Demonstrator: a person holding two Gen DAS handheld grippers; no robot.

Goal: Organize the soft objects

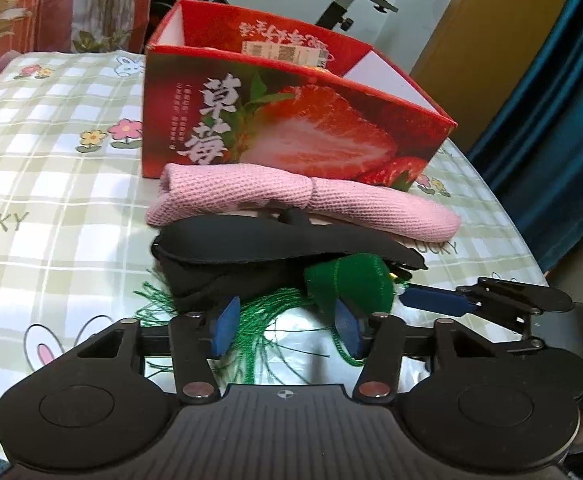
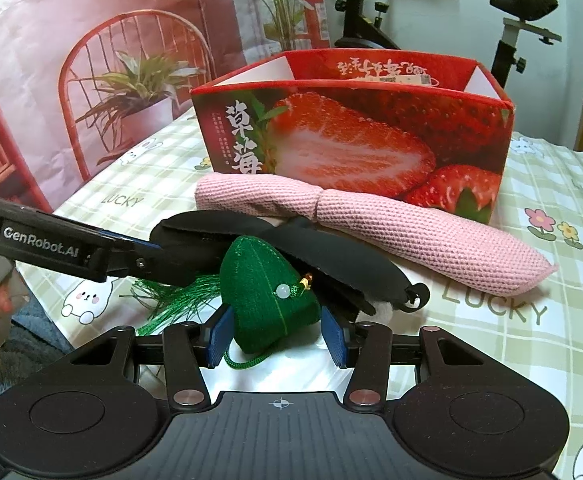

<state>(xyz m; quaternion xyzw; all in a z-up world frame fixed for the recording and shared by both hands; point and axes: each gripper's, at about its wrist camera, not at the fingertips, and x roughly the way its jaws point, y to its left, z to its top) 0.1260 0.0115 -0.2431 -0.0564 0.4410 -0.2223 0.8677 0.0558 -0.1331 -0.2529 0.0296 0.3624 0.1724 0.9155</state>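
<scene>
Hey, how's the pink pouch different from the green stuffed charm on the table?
The pink pouch is long and flattish, in waffle-textured fabric; the green stuffed charm is a compact pyramid of felt-like cloth. The pouch lies against the strawberry box; the charm sits nearer, between the right tool's open fingers. Only the charm has a tassel and bead. Both look soft and rest on the checked tablecloth.

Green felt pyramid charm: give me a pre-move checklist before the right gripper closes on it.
1. Green felt pyramid charm sits between the right gripper pads: ok.
2. Right jaws apart, nothing gripped: ok.
3. Charm free of the black fabric eye mask: not ok, the mask overlaps it.
4. Left gripper out of the way: not ok, it straddles the green tassel.
5. Red strawberry-print cardboard box open-topped: ok.
6. Pink knitted roll off the charm: ok.
</scene>
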